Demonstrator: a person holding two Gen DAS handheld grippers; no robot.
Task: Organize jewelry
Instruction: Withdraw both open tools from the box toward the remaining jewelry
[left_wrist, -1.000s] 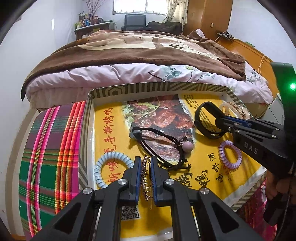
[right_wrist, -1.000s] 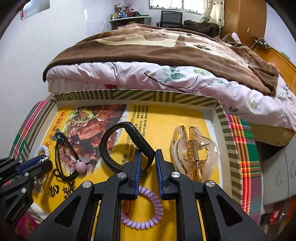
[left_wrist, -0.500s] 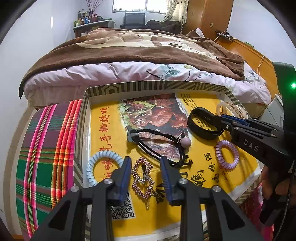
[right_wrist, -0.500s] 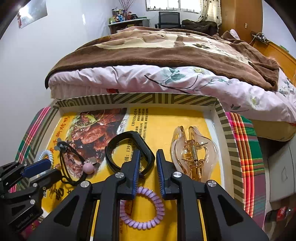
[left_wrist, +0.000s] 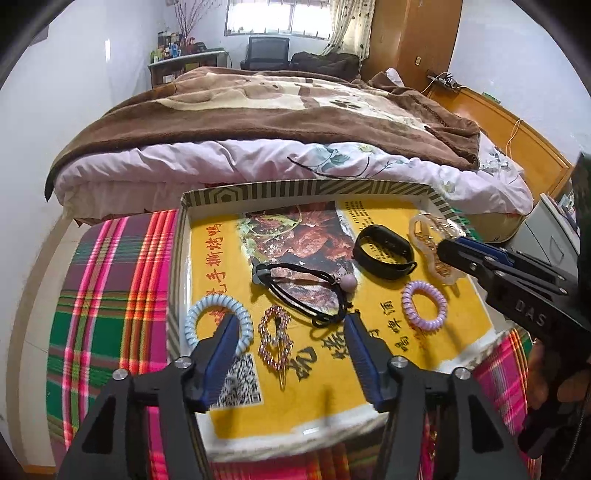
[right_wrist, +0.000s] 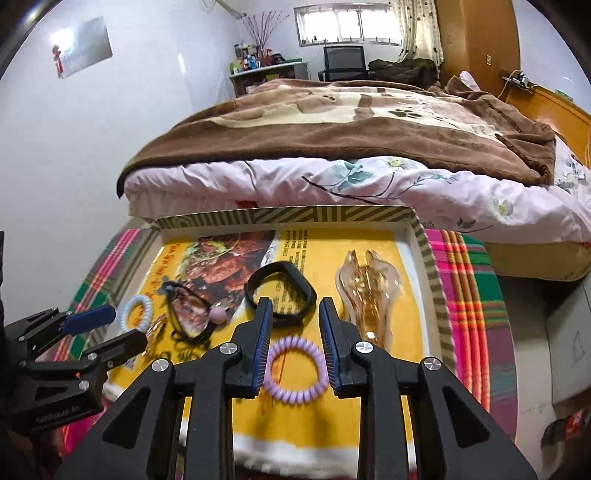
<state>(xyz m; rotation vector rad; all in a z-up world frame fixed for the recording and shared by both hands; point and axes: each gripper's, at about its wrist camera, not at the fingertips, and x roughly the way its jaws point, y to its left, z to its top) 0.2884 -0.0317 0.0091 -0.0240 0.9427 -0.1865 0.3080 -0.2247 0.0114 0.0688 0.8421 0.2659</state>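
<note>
Hairpin lies between the opening left hand-held gripper, long axis 12-to-6; right hand-held gripper also opening, empty.

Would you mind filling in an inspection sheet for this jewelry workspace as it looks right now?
Surface: shallow striped-rim tray with a yellow printed liner, on a plaid cloth.
Job's things: blue coil hair tie, rhinestone clip, black cord hair tie with pink bead, black band, purple coil hair tie, clear claw clip, all lying in the tray.
Clutter: nothing seen.
Grippers: left gripper jaws opening, rhinestone clip lies loose between them; right gripper jaws opening above the purple coil hair tie, nothing gripped.
Cables: nothing seen near the tray.
Surroundings: bed with brown blanket behind.
</note>
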